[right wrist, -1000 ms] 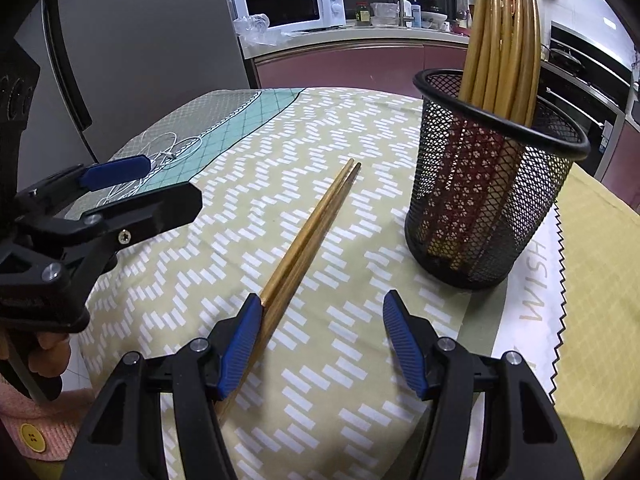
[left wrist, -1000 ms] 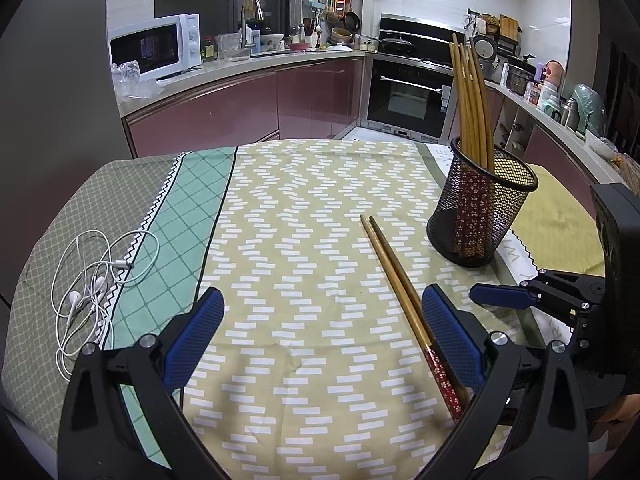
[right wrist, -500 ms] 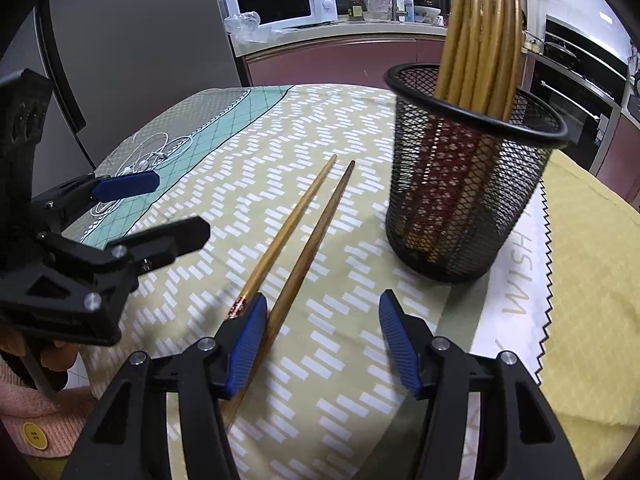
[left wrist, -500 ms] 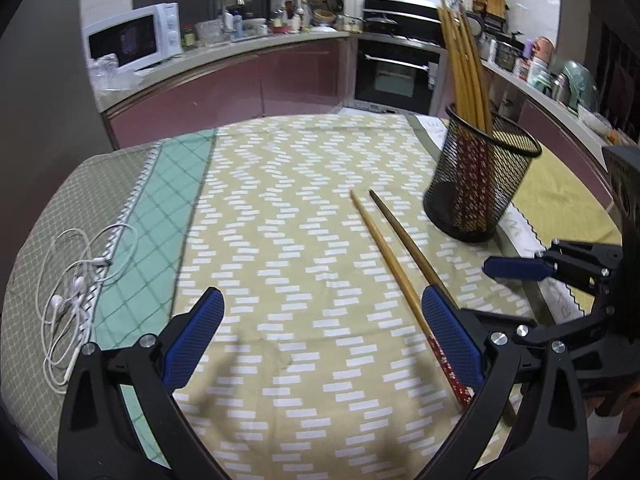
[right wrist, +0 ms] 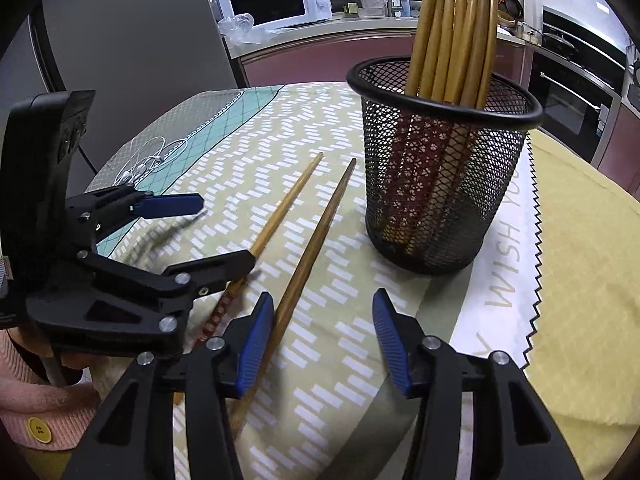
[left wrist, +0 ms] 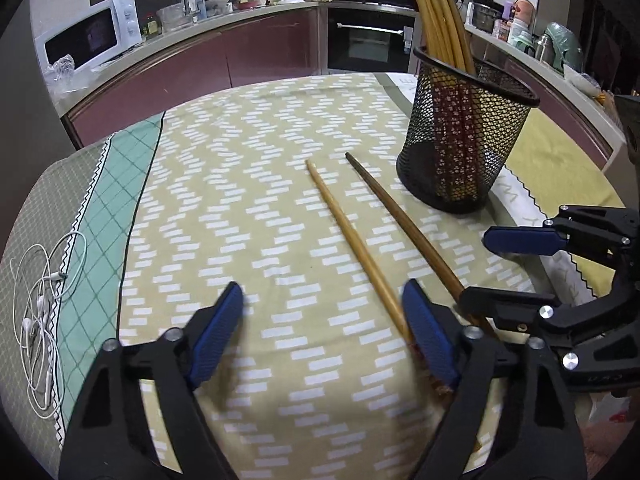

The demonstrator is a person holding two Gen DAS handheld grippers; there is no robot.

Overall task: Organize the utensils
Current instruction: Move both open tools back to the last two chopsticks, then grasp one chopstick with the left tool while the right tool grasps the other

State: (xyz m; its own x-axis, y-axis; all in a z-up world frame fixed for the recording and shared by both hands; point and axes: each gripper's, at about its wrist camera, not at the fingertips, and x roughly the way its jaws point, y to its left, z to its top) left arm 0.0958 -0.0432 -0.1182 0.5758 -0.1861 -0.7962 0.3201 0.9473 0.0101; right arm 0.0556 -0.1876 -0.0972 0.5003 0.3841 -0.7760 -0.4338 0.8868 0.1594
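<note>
Two loose chopsticks lie splayed on the patterned tablecloth, a lighter chopstick (left wrist: 352, 240) (right wrist: 284, 208) and a darker chopstick (left wrist: 400, 220) (right wrist: 316, 240). My left gripper (left wrist: 322, 332) (right wrist: 196, 236) hovers low over the cloth, its jaws closing; the lighter chopstick's near end runs under its right fingertip, with no pad pressing on it. My right gripper (right wrist: 323, 344) (left wrist: 516, 272) is also closing. The darker chopstick lies between its jaws, close beside the left pad, the other pad well apart. A black mesh cup (left wrist: 460, 148) (right wrist: 440, 184) holding several upright chopsticks stands just beyond.
White earphones (left wrist: 40, 312) (right wrist: 148, 160) lie tangled at the table's left edge. A white cloth with lettering (right wrist: 504, 264) and a yellow mat (right wrist: 580, 280) lie right of the cup. A pink sleeve (right wrist: 40, 420) shows at lower left. Kitchen counters with a microwave (left wrist: 88, 36) stand behind.
The two chopsticks, side by side before, now lie splayed apart. My left gripper has dropped closer to them and its jaws have narrowed. The right gripper's jaws have narrowed too.
</note>
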